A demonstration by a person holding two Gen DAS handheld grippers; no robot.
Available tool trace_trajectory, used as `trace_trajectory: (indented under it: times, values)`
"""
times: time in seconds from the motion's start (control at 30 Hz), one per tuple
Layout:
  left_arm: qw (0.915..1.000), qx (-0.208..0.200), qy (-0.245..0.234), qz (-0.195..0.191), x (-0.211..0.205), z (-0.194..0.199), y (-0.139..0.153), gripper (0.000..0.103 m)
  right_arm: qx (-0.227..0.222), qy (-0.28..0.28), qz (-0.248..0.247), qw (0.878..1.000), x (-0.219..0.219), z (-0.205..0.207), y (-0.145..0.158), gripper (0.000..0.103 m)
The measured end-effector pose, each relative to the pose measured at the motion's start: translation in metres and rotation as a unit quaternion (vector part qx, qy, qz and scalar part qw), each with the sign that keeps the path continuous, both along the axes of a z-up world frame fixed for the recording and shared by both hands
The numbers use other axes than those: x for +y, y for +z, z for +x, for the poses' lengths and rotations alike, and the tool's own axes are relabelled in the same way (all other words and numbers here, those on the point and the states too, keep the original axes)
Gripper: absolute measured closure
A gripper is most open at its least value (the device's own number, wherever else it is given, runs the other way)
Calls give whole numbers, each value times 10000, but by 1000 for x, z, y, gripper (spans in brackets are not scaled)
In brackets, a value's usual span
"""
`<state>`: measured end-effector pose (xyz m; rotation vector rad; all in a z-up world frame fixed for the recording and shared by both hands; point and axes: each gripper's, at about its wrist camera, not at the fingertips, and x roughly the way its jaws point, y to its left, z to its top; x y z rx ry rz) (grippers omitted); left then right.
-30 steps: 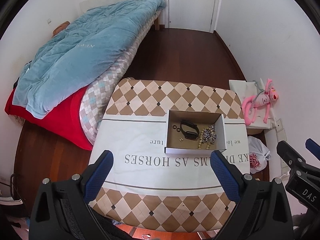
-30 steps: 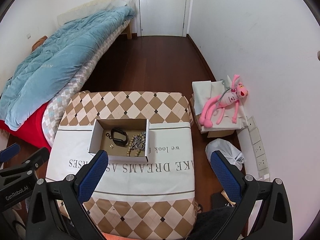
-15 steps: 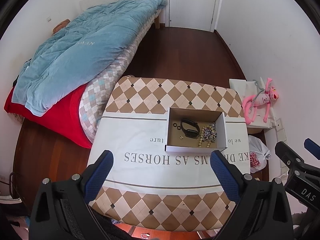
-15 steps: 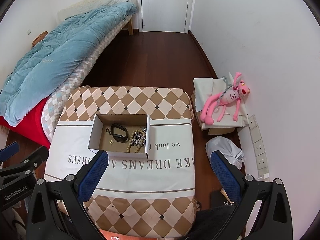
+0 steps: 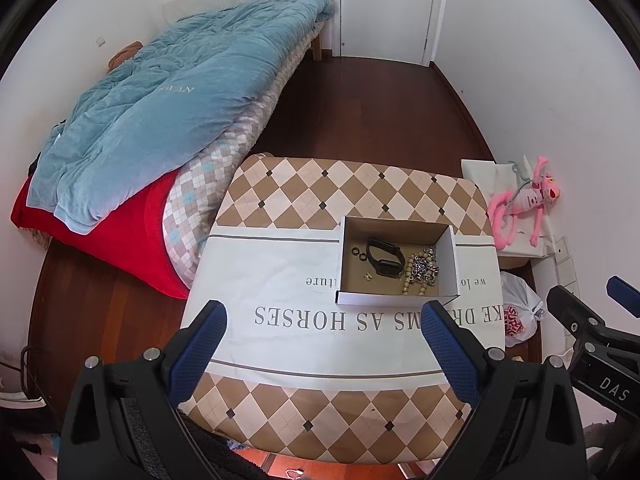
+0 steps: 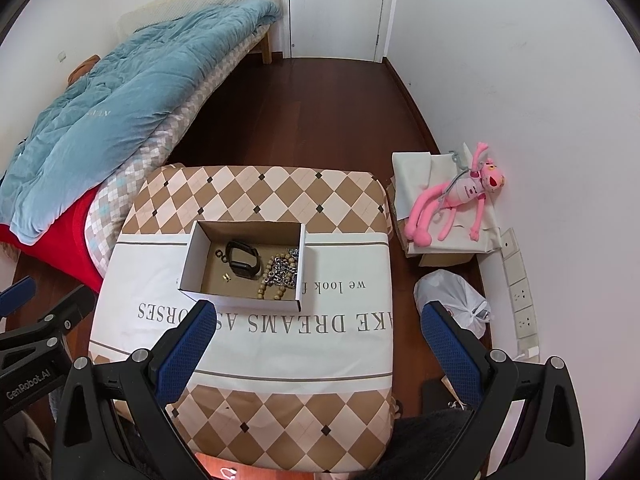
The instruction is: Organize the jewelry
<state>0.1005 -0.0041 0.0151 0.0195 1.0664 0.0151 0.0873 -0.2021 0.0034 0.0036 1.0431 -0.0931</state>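
Note:
An open cardboard box stands on the table with the checked cloth. Inside lie a black watch band, a wooden bead string with a silver chain, two small dark rings and a small gold piece. My left gripper is open and empty, held high above the table's near side. My right gripper is open and empty, also high above the table, to the right of the left one.
A bed with a blue quilt and a red sheet stands left of the table. A pink plush toy lies on boxes by the right wall, with a white plastic bag below it. A white door is at the far end.
Both grippers have shifted slightly, so the table and box slid a little lower and rightward in the right wrist view. The jewelry has not moved. Both jaws stay open.

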Motion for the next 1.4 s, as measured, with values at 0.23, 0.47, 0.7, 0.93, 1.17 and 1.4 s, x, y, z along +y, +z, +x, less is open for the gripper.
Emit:
trace_trajectory:
  times: [0.23, 0.47, 0.7, 0.93, 1.17, 1.4]
  values:
    - [10000, -12, 9, -5, 1, -1, 1, 4, 6, 17, 13, 10000, 1, 1, -1, 0]
    - [10000, -6, 27, -10, 3, -1, 2, 3, 21, 38, 32, 10000, 3, 1, -1, 0]
    - [10000, -28, 10, -31, 3, -1, 3, 3, 5, 22, 21, 10000, 4, 0, -1, 0]
    - [10000, -40, 12, -42, 1, -1, 5, 3, 6, 28, 13, 10000, 3, 0, -1, 0]
    - [10000, -61, 19, -32, 1, 0, 5, 3, 26, 50, 14, 10000, 2, 1, -1, 0]
    - [10000, -71, 23, -35, 2, 1, 5, 3, 22, 49, 28, 10000, 3, 2, 0, 0]
